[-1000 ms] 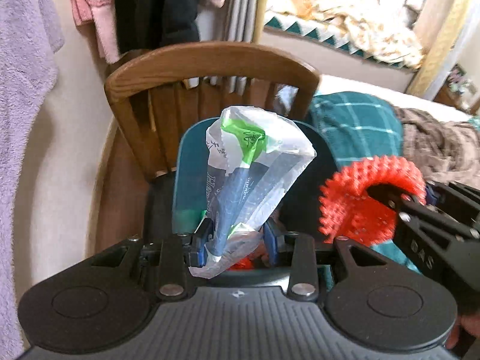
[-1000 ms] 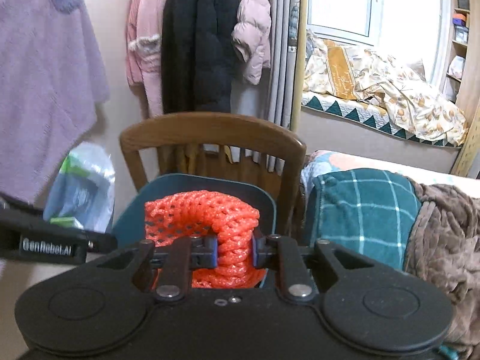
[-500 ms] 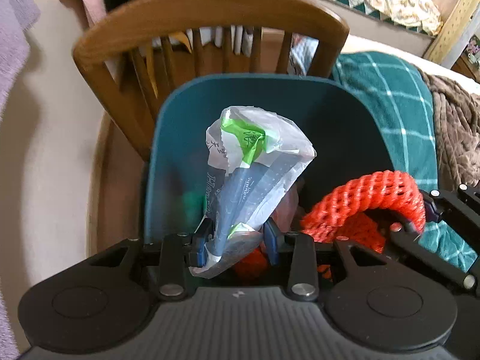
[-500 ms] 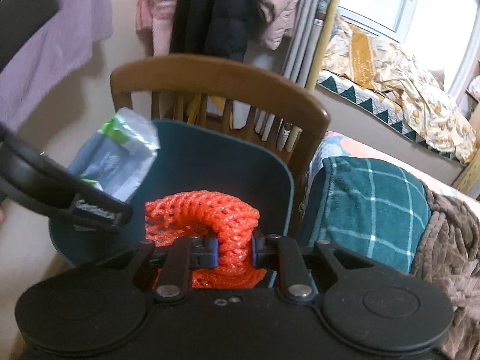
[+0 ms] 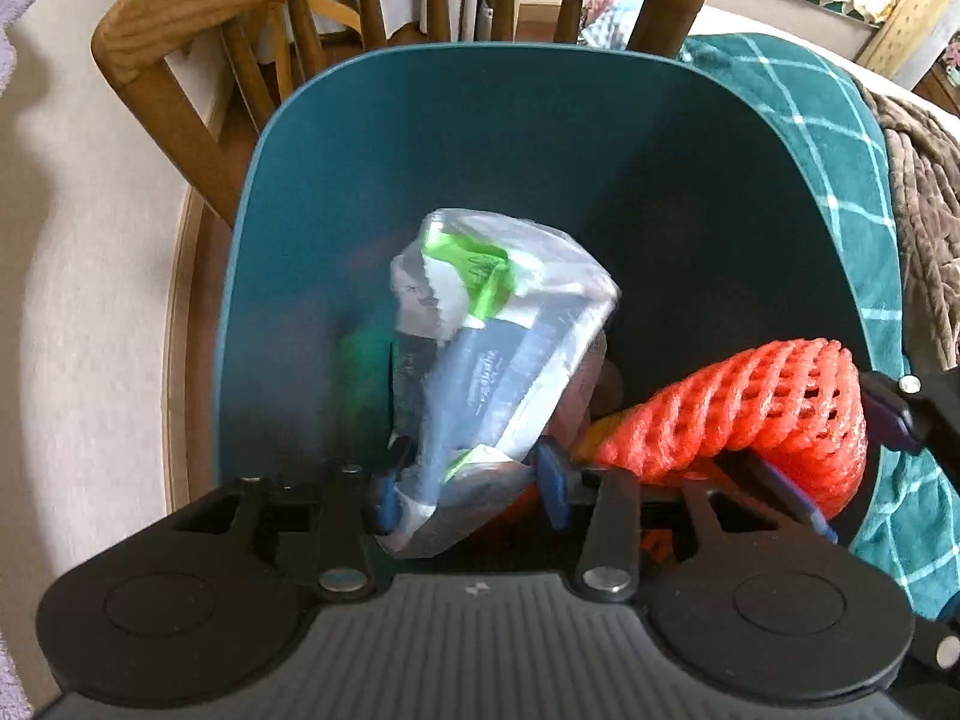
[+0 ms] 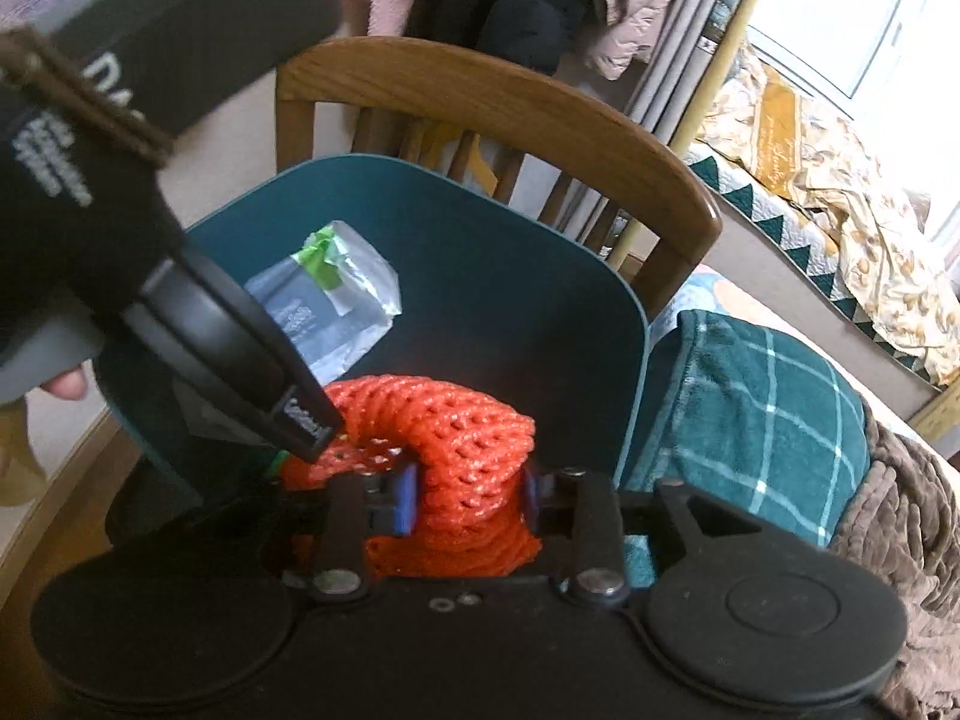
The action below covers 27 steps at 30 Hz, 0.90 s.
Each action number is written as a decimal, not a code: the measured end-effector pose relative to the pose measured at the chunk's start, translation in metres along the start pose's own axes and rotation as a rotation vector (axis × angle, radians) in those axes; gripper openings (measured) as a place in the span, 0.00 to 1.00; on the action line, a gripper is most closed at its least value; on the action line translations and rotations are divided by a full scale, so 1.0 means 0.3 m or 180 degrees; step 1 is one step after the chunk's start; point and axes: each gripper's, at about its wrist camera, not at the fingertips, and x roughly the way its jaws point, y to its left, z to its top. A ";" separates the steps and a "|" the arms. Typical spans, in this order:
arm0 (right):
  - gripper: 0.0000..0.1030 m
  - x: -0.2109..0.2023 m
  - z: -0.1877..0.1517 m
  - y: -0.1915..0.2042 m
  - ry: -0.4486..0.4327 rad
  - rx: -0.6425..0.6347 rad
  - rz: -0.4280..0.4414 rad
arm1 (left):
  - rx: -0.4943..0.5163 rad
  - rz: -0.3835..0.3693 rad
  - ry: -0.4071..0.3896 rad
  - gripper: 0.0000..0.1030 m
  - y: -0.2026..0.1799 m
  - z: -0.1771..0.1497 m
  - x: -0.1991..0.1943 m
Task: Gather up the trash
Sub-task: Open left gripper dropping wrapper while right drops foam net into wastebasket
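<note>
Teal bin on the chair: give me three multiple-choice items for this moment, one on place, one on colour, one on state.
1. Where is the bin?
A. on a wooden chair
B. on the bed
C. on the windowsill

2. What colour is the foam net?
A. blue
B. orange-red
C. white

3. What is between the left tongs?
A. nothing
B. a towel
C. a plastic wrapper

Answers: 1 A, the chair's curved wooden back rises just behind the bin. 2 B, the mesh between the right tongs is orange-red. 3 C, the wrapper's lower end sits between the opening blue pads, over the bin.
</note>
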 end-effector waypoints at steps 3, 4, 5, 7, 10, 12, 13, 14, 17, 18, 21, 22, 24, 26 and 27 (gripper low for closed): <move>0.43 -0.010 -0.011 0.005 -0.0017 -0.0062 0.0037 | -0.0033 -0.0057 -0.0034 0.50 0.000 -0.004 -0.010; 0.46 -0.013 -0.015 0.005 -0.0032 -0.0085 0.0029 | -0.0043 -0.0087 -0.0047 0.53 0.000 -0.006 -0.016; 0.48 -0.018 -0.019 0.005 -0.0049 -0.0096 0.0032 | -0.0041 -0.0094 -0.0067 0.54 -0.001 -0.009 -0.023; 0.50 -0.032 -0.022 0.002 -0.0073 -0.0093 0.0024 | -0.0032 -0.0095 -0.0117 0.56 -0.005 -0.014 -0.040; 0.52 -0.054 -0.023 -0.013 -0.0110 -0.0003 0.0047 | -0.0079 -0.0116 -0.0170 0.63 0.007 -0.029 -0.068; 0.56 -0.074 -0.025 -0.024 -0.0146 0.0069 0.0055 | -0.0101 -0.0162 -0.0221 0.64 0.018 -0.033 -0.091; 0.60 -0.086 -0.026 -0.030 -0.0171 0.0104 0.0060 | -0.0103 -0.0183 -0.0240 0.64 0.023 -0.038 -0.103; 0.62 -0.099 -0.028 -0.034 -0.0192 0.0140 0.0066 | -0.0098 -0.0201 -0.0262 0.64 0.027 -0.048 -0.117; 0.67 -0.137 -0.035 -0.049 -0.0223 0.0273 0.0137 | -0.0053 -0.0212 -0.0338 0.64 0.030 -0.074 -0.160; 0.68 -0.151 -0.039 -0.052 -0.0233 0.0314 0.0155 | -0.0042 -0.0206 -0.0359 0.64 0.029 -0.085 -0.174; 0.75 -0.197 -0.051 -0.054 -0.0297 0.0383 0.0211 | 0.0012 -0.0171 -0.0431 0.65 0.032 -0.120 -0.220; 0.76 -0.212 -0.054 -0.057 -0.0317 0.0396 0.0224 | 0.0032 -0.0138 -0.0463 0.65 0.032 -0.131 -0.235; 0.80 -0.250 -0.061 -0.058 -0.0368 0.0439 0.0268 | 0.0067 -0.0128 -0.0530 0.65 0.035 -0.155 -0.270; 0.82 -0.285 -0.067 -0.062 -0.0417 0.0495 0.0334 | 0.0095 -0.0115 -0.0606 0.65 0.038 -0.185 -0.310; 0.84 -0.303 -0.071 -0.062 -0.0445 0.0520 0.0360 | 0.0103 -0.0131 -0.0640 0.65 0.041 -0.199 -0.327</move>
